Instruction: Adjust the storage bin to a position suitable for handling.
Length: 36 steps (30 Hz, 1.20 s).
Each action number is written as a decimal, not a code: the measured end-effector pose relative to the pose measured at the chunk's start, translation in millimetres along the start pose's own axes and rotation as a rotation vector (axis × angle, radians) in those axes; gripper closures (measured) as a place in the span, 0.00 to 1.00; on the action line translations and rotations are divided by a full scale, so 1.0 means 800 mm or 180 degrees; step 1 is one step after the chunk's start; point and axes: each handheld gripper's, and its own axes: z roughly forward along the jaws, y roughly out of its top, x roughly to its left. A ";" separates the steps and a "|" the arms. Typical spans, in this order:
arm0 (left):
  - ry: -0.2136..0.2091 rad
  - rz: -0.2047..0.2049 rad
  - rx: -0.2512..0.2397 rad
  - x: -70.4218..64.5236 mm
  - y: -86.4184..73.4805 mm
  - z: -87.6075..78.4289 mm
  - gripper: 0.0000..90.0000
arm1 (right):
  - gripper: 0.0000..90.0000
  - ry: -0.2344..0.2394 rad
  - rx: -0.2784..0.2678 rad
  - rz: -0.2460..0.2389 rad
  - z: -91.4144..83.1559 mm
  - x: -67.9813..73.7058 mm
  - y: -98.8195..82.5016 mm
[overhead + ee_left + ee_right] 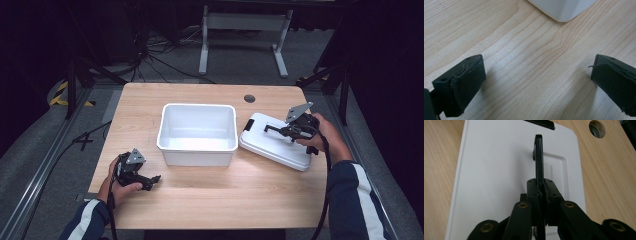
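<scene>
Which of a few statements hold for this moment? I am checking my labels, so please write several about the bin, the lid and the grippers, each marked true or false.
1. The white bin is empty. True.
2. The white lid sits on the bin. False: it lies on the table, to the bin's right.
3. The right gripper has its jaws closed on the lid's black handle. True.
4. The left gripper grips the bin's rim. False: its jaws are open over bare wood.
</scene>
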 end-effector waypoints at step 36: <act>0.0007 0.0031 -0.0005 0.001 0.000 0.000 0.00 | 0.91 0.0092 0.0184 0.0084 0.023 -0.001 -0.005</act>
